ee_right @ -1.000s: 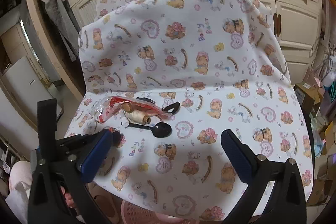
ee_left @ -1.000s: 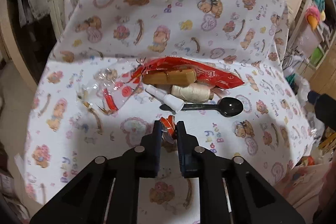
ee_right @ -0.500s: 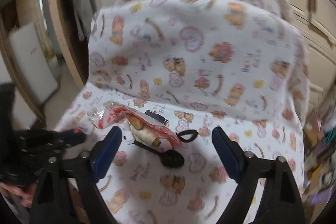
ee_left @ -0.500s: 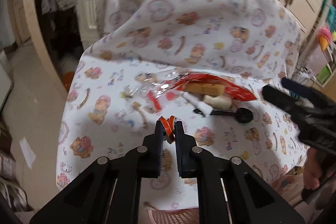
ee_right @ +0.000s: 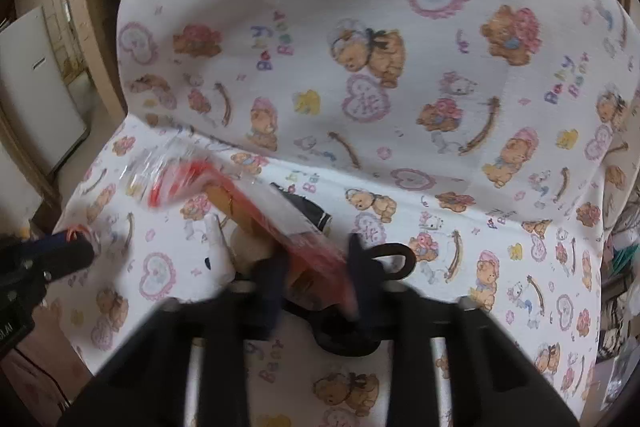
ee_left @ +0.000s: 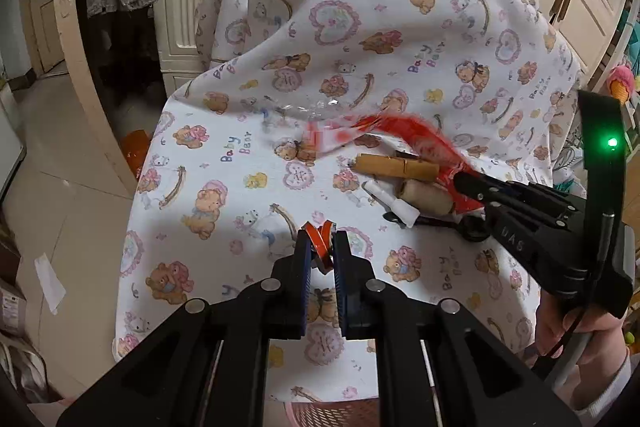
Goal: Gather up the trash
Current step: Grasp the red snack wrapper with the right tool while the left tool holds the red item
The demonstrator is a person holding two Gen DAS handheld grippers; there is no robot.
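A red snack wrapper (ee_left: 412,135) with a clear crinkled end lies across the teddy-bear cloth (ee_left: 224,211). My right gripper (ee_left: 460,179) comes in from the right, and its jaws are closing on the wrapper's near end. The right wrist view is blurred, with the red wrapper (ee_right: 248,203) running between the fingers of the right gripper (ee_right: 318,271). My left gripper (ee_left: 318,247) hangs above the cloth's front, shut on a small red curled scrap (ee_left: 320,239). The left gripper (ee_right: 80,243) also shows at the left edge of the right wrist view.
Beside the wrapper lie a tan wooden block (ee_left: 396,167), a spool of cream thread (ee_left: 424,197), a white tube (ee_left: 392,203) and a black spoon (ee_left: 472,227). A pink basket (ee_left: 332,411) stands below the cloth's front edge. Cupboards and hanging clothes stand behind.
The right gripper has come down from the right onto the wrapper, and its wide jaws have closed around it. The wrapper has shifted. The left gripper, still holding the scrap, drew back to the left.
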